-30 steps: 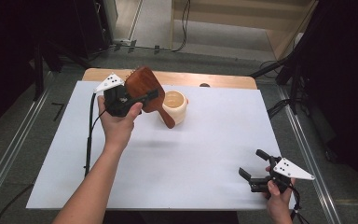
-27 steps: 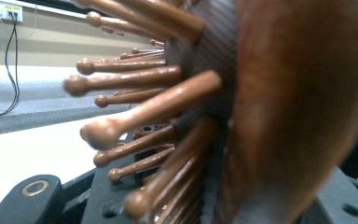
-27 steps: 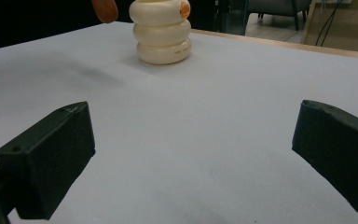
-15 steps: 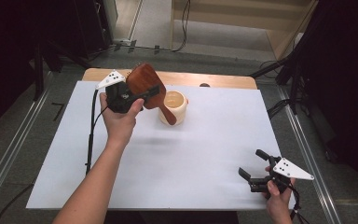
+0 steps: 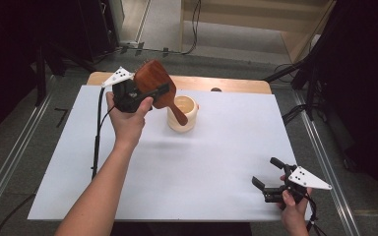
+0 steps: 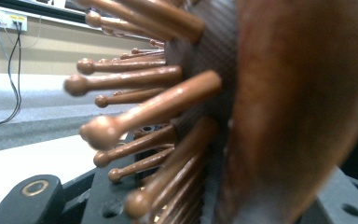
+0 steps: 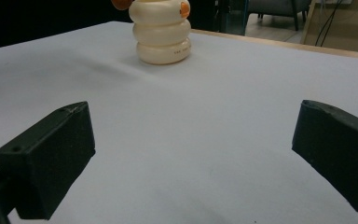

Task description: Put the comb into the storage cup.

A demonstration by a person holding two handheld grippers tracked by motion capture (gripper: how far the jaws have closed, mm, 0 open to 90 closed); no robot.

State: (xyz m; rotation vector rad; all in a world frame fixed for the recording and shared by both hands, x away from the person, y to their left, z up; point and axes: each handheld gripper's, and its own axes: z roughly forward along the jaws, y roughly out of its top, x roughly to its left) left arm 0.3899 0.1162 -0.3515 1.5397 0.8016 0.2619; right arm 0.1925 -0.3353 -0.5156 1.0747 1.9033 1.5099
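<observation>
Now the wooden hairbrush (image 5: 155, 90) sits a little higher than it did a second ago: across the three high views the left tool (image 5: 137, 96) has lifted slightly and tipped the brush head further up and back, while the handle end has stayed low, pointing down into the mouth of the cream ribbed cup (image 5: 182, 114). The left tool is clamped on the brush at the base of the head, where it meets the handle; in the left gripper view the round-tipped wooden bristles (image 6: 135, 114) stick out to one side and the smooth brown back (image 6: 298, 107) fills the other, with the jaws closed against them. The cup itself has not moved and stands upright on the white table (image 5: 216, 162) near its far edge, as the right gripper view also shows (image 7: 163, 32). The right tool (image 5: 271, 186) has stayed parked at the near right corner, jaws spread wide and holding nothing, well apart from the cup. I judge the shift to be a small re-aiming of the handle over the opening, which suggests the brush is about to be stood handle-first in the cup; whether the handle tip already touches the rim cannot be told.
</observation>
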